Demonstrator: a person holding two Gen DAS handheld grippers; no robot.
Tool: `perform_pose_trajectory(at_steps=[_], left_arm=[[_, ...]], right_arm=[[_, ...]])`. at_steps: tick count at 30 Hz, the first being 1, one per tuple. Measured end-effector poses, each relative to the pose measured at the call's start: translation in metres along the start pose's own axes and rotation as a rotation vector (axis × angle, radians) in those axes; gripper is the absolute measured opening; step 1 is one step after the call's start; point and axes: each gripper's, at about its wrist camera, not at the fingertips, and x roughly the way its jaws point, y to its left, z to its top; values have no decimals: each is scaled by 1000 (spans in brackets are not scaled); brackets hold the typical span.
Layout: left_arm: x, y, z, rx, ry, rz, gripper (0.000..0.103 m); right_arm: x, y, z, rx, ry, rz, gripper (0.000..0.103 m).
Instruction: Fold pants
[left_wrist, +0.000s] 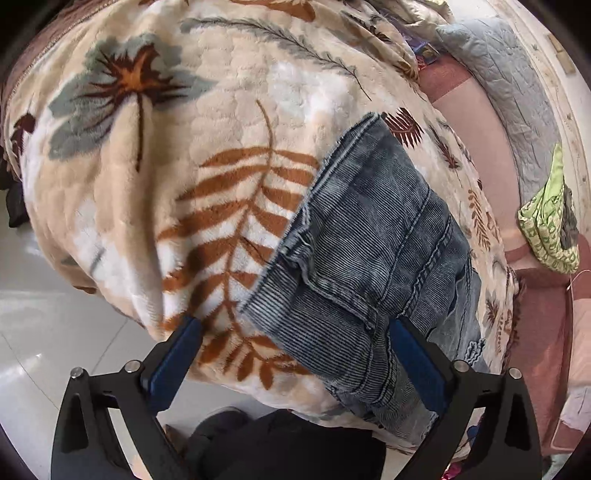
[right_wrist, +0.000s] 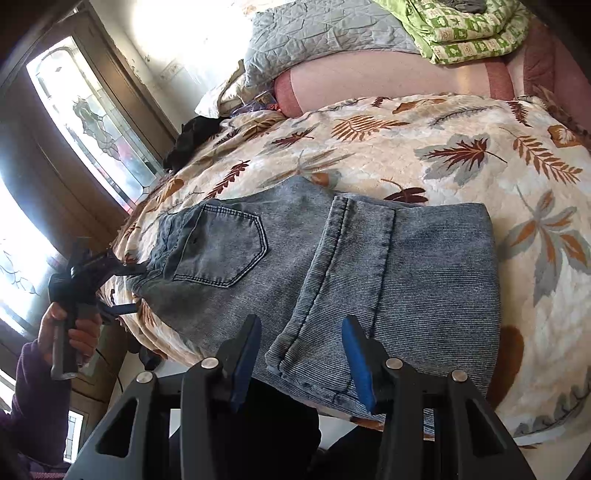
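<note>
Grey-blue corduroy jeans (right_wrist: 406, 277) lie folded on a leaf-patterned blanket (right_wrist: 443, 147), with the back pocket (right_wrist: 221, 251) facing up and the leg ends doubled over toward the waist. My right gripper (right_wrist: 301, 347) stands open over the near edge, with the folded leg hem (right_wrist: 295, 354) between its blue fingers and not pinched. In the left wrist view the jeans' (left_wrist: 369, 229) waistband end lies on the blanket (left_wrist: 184, 184). My left gripper (left_wrist: 295, 332) hangs wide open over that corner. The right wrist view shows the left gripper (right_wrist: 129, 290) in a hand at the waistband end.
A grey quilted pillow (right_wrist: 314, 33) and a folded green patterned cloth (right_wrist: 469, 29) lie at the far side on a pink sheet (right_wrist: 369, 81). A black garment (right_wrist: 192, 140) sits at the blanket's left edge. A glazed door (right_wrist: 92, 122) stands beyond. White floor tiles (left_wrist: 44, 332) lie below the bed edge.
</note>
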Motion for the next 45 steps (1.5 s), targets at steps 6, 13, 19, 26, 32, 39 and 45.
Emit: perform_pose_trajectory(at_steps=[6, 13, 19, 26, 32, 39, 45], left_arm=[[7, -7, 3, 6, -15, 1, 70], [13, -23, 7, 68, -50, 9, 41], [8, -43, 4, 139, -98, 44, 21], [-30, -91, -17, 341, -223, 89, 15], [-69, -161, -57, 595, -334, 94, 14], [-79, -242, -123, 883, -350, 29, 14], [-53, -299, -190, 1066, -256, -50, 14]], right_arm=[[0, -2, -1, 9, -1, -1, 49], [-5, -7, -2, 24, -17, -8, 49], [-20, -14, 0, 38, -55, -15, 49], [-39, -38, -4, 89, -103, -36, 49], [-59, -67, -11, 153, -149, -59, 49], [-83, -108, -21, 247, -197, -85, 49], [-105, -143, -34, 321, -243, -121, 49]])
